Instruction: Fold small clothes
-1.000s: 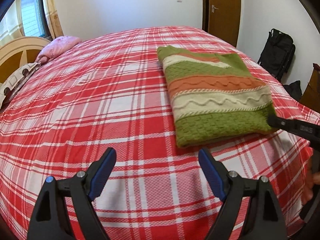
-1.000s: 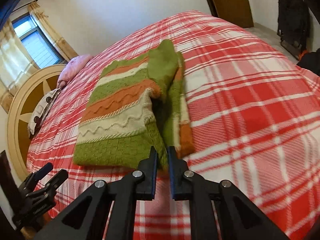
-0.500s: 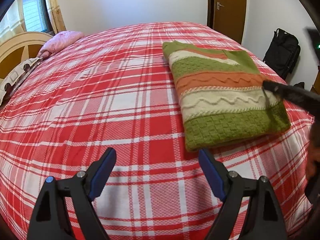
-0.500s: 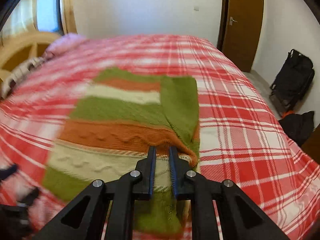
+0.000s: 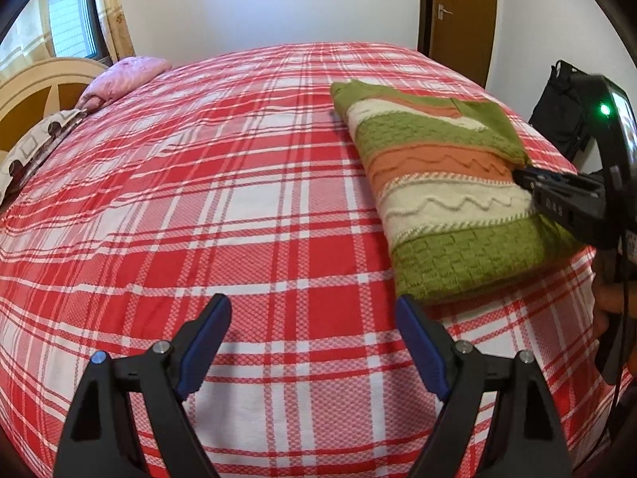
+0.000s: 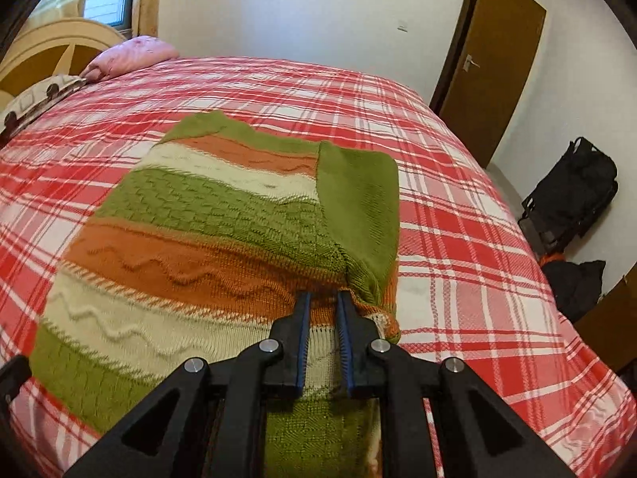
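A knitted sweater (image 5: 434, 183) with green, orange and cream stripes lies folded on the right half of the bed. In the right wrist view the sweater (image 6: 191, 239) fills the middle, and its plain green sleeve (image 6: 358, 199) is laid back over its right side. My right gripper (image 6: 323, 296) is shut on the puckered end of that sleeve, low over the orange stripe. From the left wrist view, the right gripper (image 5: 521, 177) reaches in from the right edge. My left gripper (image 5: 314, 310) stands open above bare bedspread, just left of the sweater's near corner, holding nothing.
A red and white checked bedspread (image 5: 199, 199) covers the bed. A pink pillow (image 5: 127, 79) and a patterned pillow (image 5: 36, 147) lie by the cream headboard (image 5: 36, 83) at far left. A brown door (image 6: 493, 59) and black bags (image 6: 573, 195) are to the right, off the bed.
My right gripper carried the green sleeve across onto the sweater's body and rolled level. My left gripper stayed open and almost still.
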Available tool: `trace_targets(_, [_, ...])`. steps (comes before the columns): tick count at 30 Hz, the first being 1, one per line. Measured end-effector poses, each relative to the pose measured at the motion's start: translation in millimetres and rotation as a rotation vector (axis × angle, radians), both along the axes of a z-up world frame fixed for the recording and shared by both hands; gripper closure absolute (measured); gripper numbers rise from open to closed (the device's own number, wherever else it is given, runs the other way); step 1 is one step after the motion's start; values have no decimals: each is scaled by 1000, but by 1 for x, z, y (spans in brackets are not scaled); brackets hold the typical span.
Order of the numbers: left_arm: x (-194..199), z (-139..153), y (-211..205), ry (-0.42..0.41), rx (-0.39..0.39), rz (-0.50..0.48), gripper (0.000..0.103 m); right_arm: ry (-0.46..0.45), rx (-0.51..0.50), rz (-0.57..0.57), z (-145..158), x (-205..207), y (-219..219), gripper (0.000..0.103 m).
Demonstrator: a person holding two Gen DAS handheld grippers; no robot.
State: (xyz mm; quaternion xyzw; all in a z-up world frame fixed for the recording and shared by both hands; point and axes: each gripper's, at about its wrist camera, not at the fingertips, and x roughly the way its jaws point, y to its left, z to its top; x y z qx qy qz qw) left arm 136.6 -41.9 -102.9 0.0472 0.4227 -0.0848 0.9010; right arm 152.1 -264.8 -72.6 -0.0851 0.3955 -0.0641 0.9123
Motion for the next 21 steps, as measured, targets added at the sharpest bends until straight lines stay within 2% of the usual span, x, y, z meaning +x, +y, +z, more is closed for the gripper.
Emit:
trace_targets(5, [1,3,8,-10,-37,-1,16,-62,13,11,24,-29,3,89])
trace_targets(6, [2,4,9,-14,-50,-4,16,-73,38,12,28,-36,0,84])
trace_targets(7, [3,5,11,-16,-63,-2,16,-73,56,11,30,-37,-1,68])
trace_targets(8, [4,6,12,-16,-75,4,16,-73,81,6,31,-39,-4,57])
trace_targets(9, [5,6,12,-12,-82,8,16,-84,107,-5,32,-42,-9,42])
trace_targets(13, [7,4,12,5,-92,16,16,-99,163,-38,31,-47,-19,41])
trace_targets(21, [3,7,10,-17,-77,8,16,-59,192,-100,19,-54,-29,41])
